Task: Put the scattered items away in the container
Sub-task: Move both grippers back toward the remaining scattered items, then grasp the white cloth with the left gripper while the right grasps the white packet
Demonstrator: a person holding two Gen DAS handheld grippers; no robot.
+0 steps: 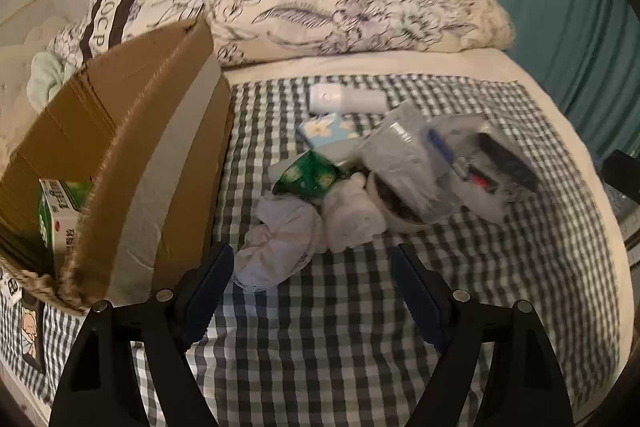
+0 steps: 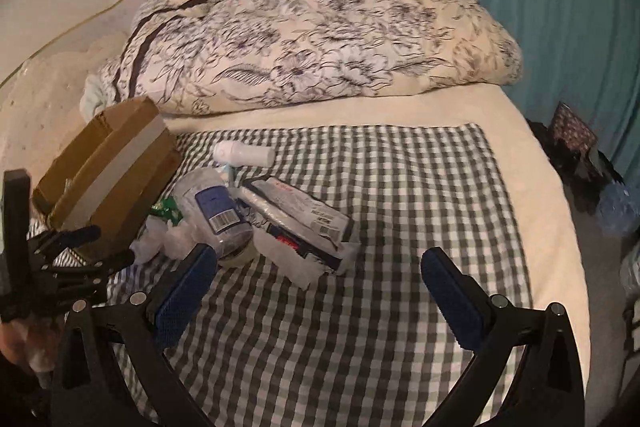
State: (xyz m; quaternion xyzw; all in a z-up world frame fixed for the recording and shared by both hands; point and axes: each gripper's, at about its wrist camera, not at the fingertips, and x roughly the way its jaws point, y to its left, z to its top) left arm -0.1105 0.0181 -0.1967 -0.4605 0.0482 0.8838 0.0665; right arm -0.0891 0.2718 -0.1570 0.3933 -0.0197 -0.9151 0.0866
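A brown cardboard box [image 1: 132, 155] stands open on the left of the checked cloth [image 1: 320, 347], with a green-and-white carton [image 1: 60, 211] inside. A heap lies beside it: a crumpled white bag [image 1: 280, 247], a white roll [image 1: 352, 219], a green packet [image 1: 308, 175], a blue floral tissue pack [image 1: 328, 131], a white bottle [image 1: 348, 99] and clear-wrapped packages [image 1: 492, 163]. My left gripper [image 1: 312, 255] hangs open just short of the crumpled bag, holding nothing. My right gripper [image 2: 320, 253] is open and empty near a flat wrapped package [image 2: 304, 215] and a blue-labelled clear bottle [image 2: 216, 211].
A folded floral duvet [image 2: 320, 39] fills the head of the bed behind the heap. A teal curtain [image 2: 540, 7] hangs on the right, with dark bags [image 2: 576, 147] on the floor past the bed's edge. The left gripper [image 2: 80, 247] shows by the box [image 2: 108, 167] in the right wrist view.
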